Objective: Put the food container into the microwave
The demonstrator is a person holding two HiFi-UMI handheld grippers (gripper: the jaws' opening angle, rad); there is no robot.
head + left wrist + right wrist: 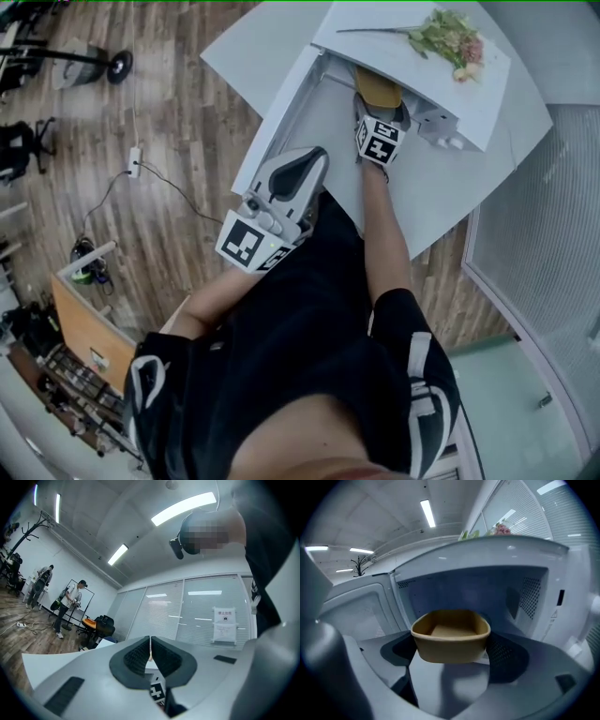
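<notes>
Tan food container [451, 641] sits clamped between the jaws of the right gripper [452, 652], one pad against each side wall; container is open-topped and looks empty; it hangs at the open mouth of the white microwave [487, 569], cavity directly behind it; can't tell whether its base touches the cavity floor; microwave door [351, 611] swung open to the left of the cavity.

Head view: right gripper [381, 108] reaches into the microwave front, container [378, 86] partly under the microwave top [403, 70]; door [281, 122] stands out from the microwave's left edge; bunch of flowers [450, 37] lies on top of the microwave; microwave sits on a white table [441, 197].

Left gripper [309, 161] is held back from the microwave, off the door's near side, close to the person's black shirt [309, 319]; its jaws are pressed together with nothing between them [151, 653]; its camera looks up and away from the microwave, at ceiling lights [185, 508].
</notes>
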